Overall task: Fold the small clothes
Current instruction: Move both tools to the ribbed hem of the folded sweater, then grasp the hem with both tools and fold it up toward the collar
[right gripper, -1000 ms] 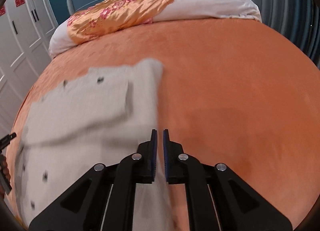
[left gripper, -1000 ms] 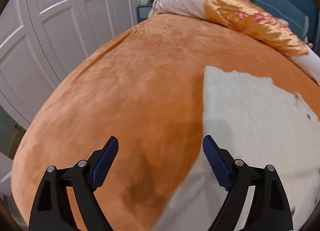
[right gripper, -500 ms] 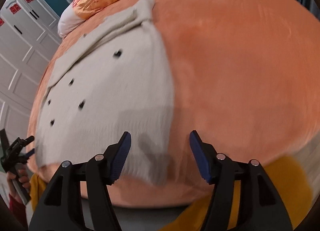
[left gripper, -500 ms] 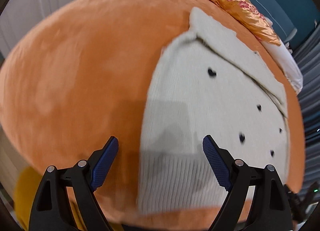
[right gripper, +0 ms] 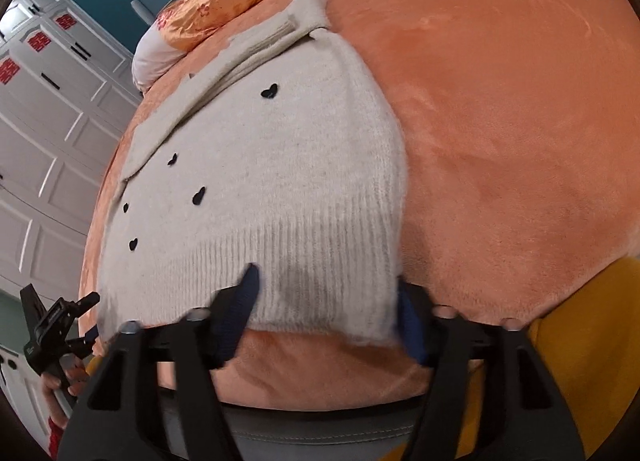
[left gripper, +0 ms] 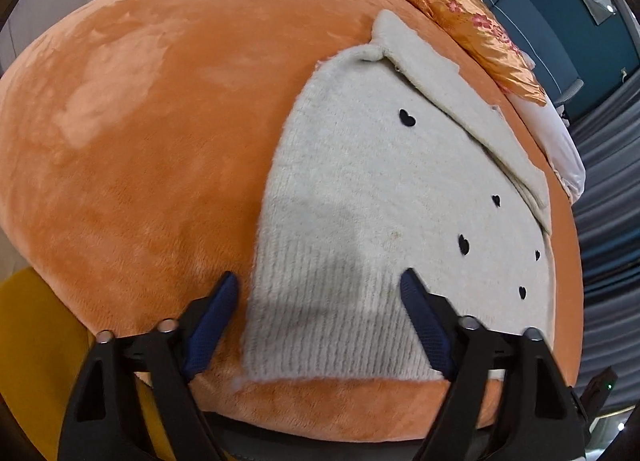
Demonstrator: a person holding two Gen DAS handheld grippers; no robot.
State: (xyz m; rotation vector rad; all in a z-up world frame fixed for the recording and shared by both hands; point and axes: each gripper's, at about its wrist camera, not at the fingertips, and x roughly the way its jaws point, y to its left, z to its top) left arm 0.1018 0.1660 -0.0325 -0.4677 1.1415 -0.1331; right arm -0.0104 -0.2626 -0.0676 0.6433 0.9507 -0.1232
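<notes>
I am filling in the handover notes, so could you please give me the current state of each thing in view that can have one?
Sweater: flat on the bed, sleeve folded across its far end, ribbed hem nearest.
Left tongs: open, just been closing, straddling the hem's left corner, pads not pressing.
Right tongs: open, just been closing, straddling the hem's right corner.
Orange blanket: spread over the bed.
Wardrobe doors: shut.

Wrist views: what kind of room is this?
Most likely a bedroom. The cream sweater lies on a bed under an orange plush blanket, with a white pillow and an orange floral satin cover at the padded blue headboard. White panelled wardrobe doors line one wall.
</notes>
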